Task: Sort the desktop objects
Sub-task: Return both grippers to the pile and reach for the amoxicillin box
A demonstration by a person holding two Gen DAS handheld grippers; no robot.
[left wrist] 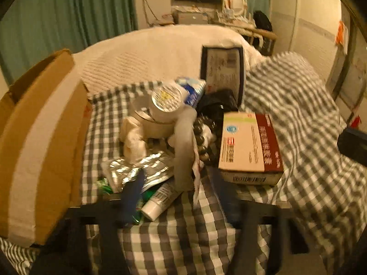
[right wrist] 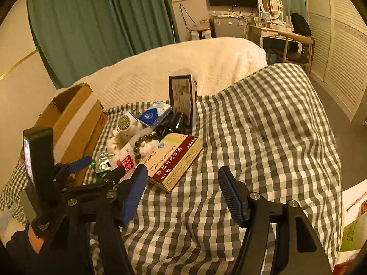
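- Left claw (left wrist: 176, 192): motion-blurred in its own view; grip state indeterminate.
- Medicine box (right wrist: 174, 160): near corner hidden behind a right claw finger (right wrist: 135, 194).
- Cardboard box (left wrist: 41, 142): cut off at left edge.

Crinkled shiny foil packet (left wrist: 137, 171) on matt checked cloth (right wrist: 263, 126).
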